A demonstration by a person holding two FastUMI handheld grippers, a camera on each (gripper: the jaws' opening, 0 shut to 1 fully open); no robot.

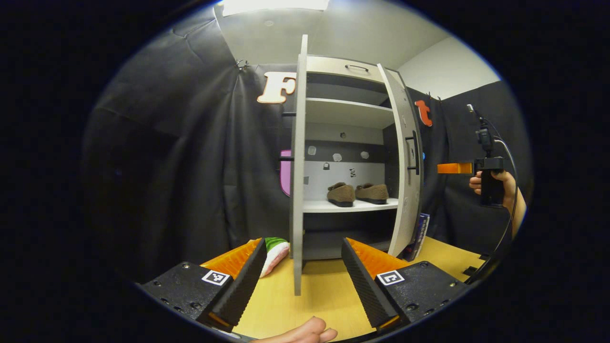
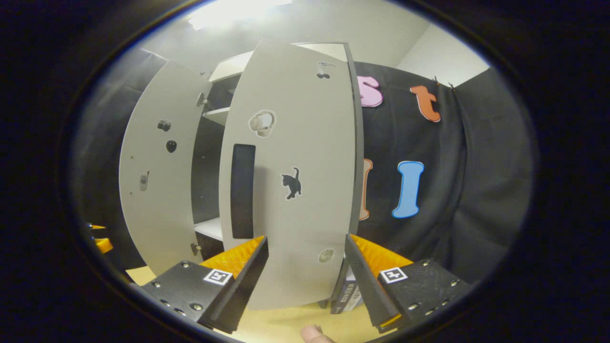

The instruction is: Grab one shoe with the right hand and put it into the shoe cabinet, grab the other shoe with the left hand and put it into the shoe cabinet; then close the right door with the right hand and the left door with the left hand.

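Both shoes (image 1: pixel 355 193) sit side by side on the cabinet's middle shelf (image 1: pixel 350 206), so only the doors remain. Right door (image 2: pixel 290 171) stands half open; right gripper (image 2: pixel 305 271) faces its outer side with jaws wide and empty, lined up to push it shut. Left door (image 1: pixel 299 162) is edge-on to the left gripper (image 1: pixel 302 271), also wide and empty, waiting its turn. Cabinet stands on the desk (image 1: pixel 324 295), books (image 1: pixel 418 237) leaning beside it.
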